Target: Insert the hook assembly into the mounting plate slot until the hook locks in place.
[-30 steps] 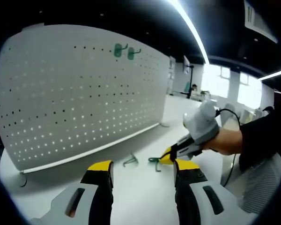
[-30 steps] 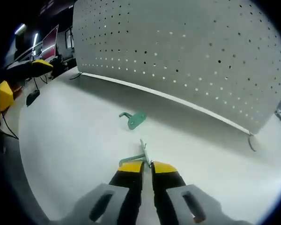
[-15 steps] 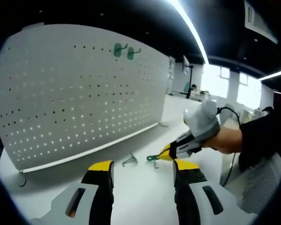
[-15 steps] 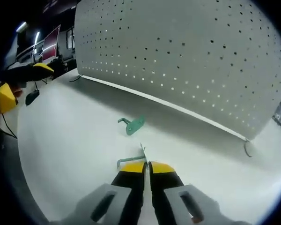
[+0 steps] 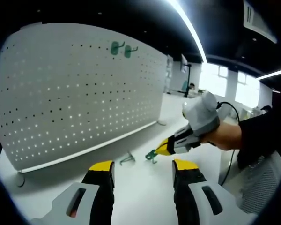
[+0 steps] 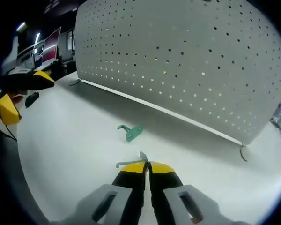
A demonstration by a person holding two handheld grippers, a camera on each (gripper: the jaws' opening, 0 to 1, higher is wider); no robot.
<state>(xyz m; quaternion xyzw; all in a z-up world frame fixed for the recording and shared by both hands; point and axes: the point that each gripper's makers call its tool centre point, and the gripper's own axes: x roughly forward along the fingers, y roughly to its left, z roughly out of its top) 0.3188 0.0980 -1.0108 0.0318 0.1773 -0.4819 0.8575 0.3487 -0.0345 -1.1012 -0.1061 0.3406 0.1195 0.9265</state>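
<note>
Above table (image 6: pixel 61 140): right gripper (image 6: pixel 146 165) clamped on green hook (image 6: pixel 131 162), now lifted clear; left gripper (image 5: pixel 143 169) wide, empty. Pegboard (image 5: pixel 75 93) insertion next.

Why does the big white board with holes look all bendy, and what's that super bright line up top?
In both gripper views the fisheye lens bows the flat pegboard. In the left gripper view, the ceiling light strip glares white, and the far windows wash out.
</note>
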